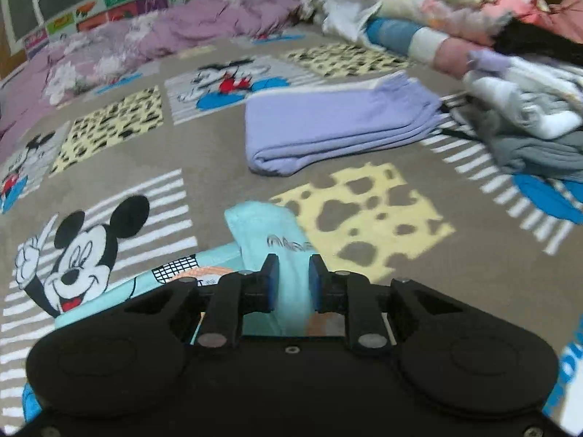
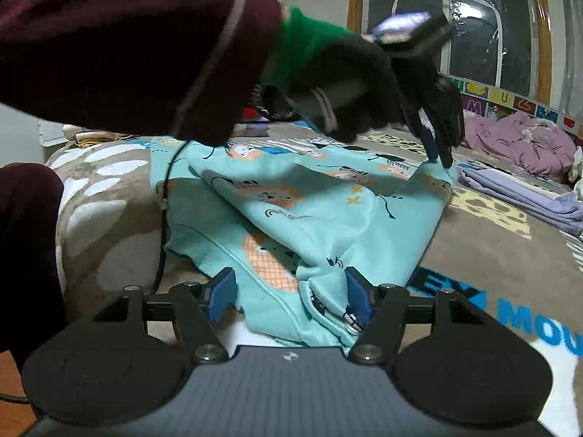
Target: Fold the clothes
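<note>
Left wrist: tool [image 1: 293, 278] pinching turquoise garment [image 1: 277, 240]

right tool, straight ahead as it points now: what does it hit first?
Probably the teal printed garment: a bunched fold already lies between the open right tool fingers, and more cloth rises directly beyond. Depth is hard to judge.

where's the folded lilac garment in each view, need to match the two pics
Left wrist view: the folded lilac garment lies upper centre on the bedspread, beyond the left gripper and the turquoise garment.
Right wrist view: it lies at the far right edge, beyond the turquoise garment.
Shared landmark: the yellow spotted patch beside it.
</note>
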